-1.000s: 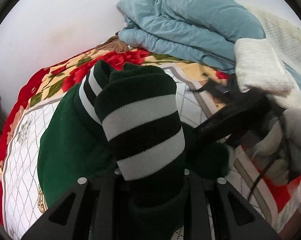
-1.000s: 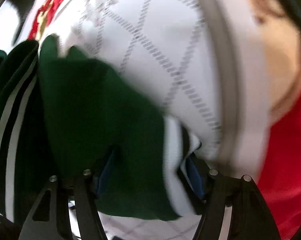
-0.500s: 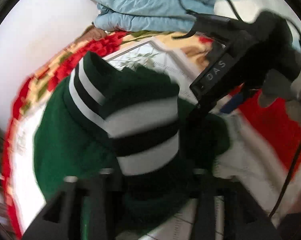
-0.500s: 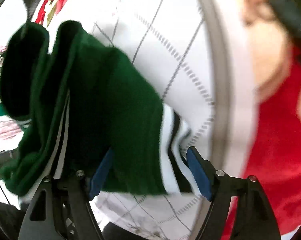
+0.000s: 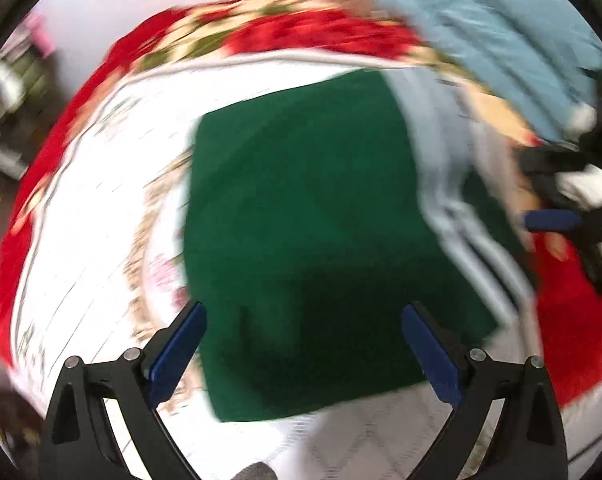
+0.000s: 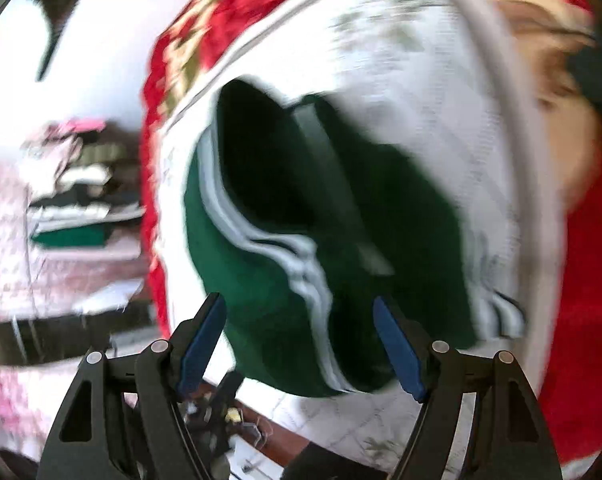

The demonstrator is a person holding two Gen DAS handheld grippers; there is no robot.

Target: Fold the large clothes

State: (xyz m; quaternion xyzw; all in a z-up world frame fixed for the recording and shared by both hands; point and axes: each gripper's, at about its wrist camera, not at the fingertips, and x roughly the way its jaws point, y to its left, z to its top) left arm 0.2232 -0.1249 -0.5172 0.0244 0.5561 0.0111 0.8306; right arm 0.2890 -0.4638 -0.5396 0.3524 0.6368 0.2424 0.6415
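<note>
The dark green garment (image 5: 301,220) with white stripes lies folded into a rough rectangle on the white quilted bed cover (image 5: 93,208). My left gripper (image 5: 303,354) hovers over its near edge, jaws opening wide, pads clear of the cloth. At the right edge of the left wrist view the right gripper's blue pad (image 5: 553,220) shows bare beside the garment's striped side. In the right wrist view my right gripper (image 6: 301,348) stands open above the garment (image 6: 261,288). The striped hem shows between its fingers, but the pads do not press on it. Everything is blurred.
A light blue quilt (image 5: 501,32) is heaped at the back right of the bed. A red floral border (image 5: 301,32) rings the cover. Past the bed's left edge sits a stack of folded clothes (image 6: 73,200).
My left gripper let go of the striped sleeve, opened wide and tipped downward; the garment now lies flat. My right gripper rose away from the cloth, jaws a little wider.
</note>
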